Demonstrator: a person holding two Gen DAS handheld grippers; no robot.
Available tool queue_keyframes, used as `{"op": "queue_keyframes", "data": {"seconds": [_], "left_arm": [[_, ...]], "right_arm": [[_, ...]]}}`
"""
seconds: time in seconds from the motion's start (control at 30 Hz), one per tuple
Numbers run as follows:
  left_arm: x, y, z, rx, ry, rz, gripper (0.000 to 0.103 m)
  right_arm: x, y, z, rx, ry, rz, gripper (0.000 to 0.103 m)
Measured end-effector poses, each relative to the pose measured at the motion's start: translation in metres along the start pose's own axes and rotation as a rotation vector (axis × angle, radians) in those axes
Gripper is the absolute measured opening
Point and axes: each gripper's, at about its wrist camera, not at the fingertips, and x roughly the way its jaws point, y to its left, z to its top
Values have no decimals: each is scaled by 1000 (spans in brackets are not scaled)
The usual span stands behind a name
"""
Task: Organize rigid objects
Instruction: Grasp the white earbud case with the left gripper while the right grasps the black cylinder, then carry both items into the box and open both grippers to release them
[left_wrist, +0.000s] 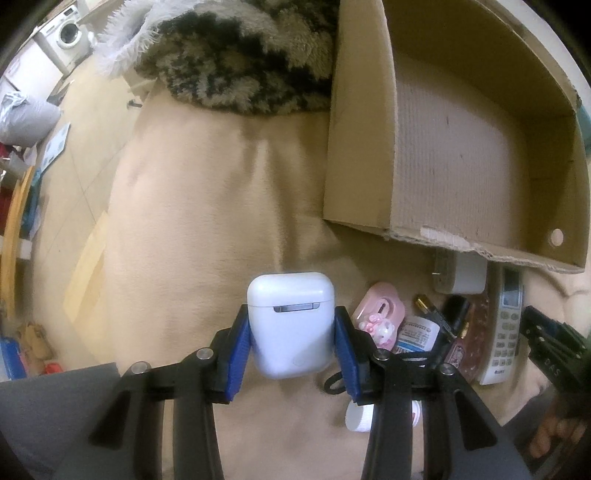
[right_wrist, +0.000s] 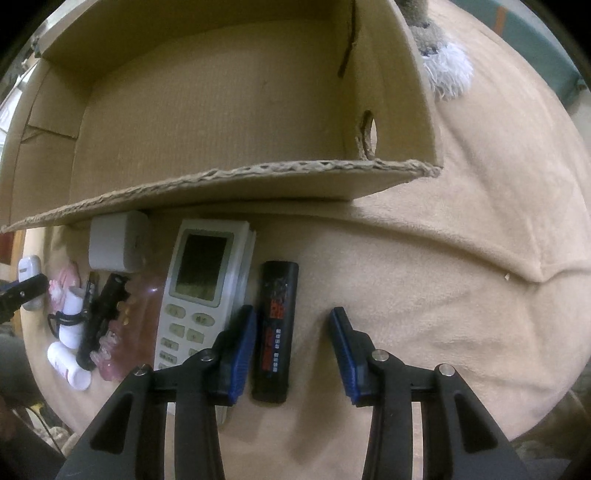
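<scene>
Between the left gripper's (left_wrist: 291, 354) blue pads sat a white earbud case (left_wrist: 290, 325), pinched at both sides and lifted off the beige blanket (left_wrist: 192, 206), prob. for the cardboard box (left_wrist: 447, 155) ahead and to its right. Right gripper (right_wrist: 291, 350) hung over a black battery pack (right_wrist: 275, 332), jaws apart w/ pack just inside the left pad, no contact visible. Left of it lay a white remote (right_wrist: 195, 291), lower end hidden by the finger. Small clutter beyond was too jumbled to ID; a charger block (right_wrist: 118, 240) was half under the box edge.

No legible txt: print on black battery (right_wrist: 275, 332) & remote (right_wrist: 195, 291) too blurred.
</scene>
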Motion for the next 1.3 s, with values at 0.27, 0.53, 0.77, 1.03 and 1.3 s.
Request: {"op": "queue_keyframes", "data": {"seconds": [0.27, 0.53, 0.77, 1.03, 1.3], "left_arm": [[6, 4, 5, -7, 16, 3, 39], [6, 0, 11, 14, -5, 23, 39], [-3, 14, 12, -7, -32, 32, 39], [-37, 20, 0, 4, -100, 19, 39], [-96, 12, 4, 8, -228, -43, 39]], "right_arm": [[3, -10, -7, -37, 5, 5, 43], [8, -22, -3, -44, -8, 22, 35], [-9, -49, -9, 75, -56, 141, 20], [-61, -56, -32, 82, -147, 220, 20], [-126, -36, -24, 11, -282, 272, 20]]}}
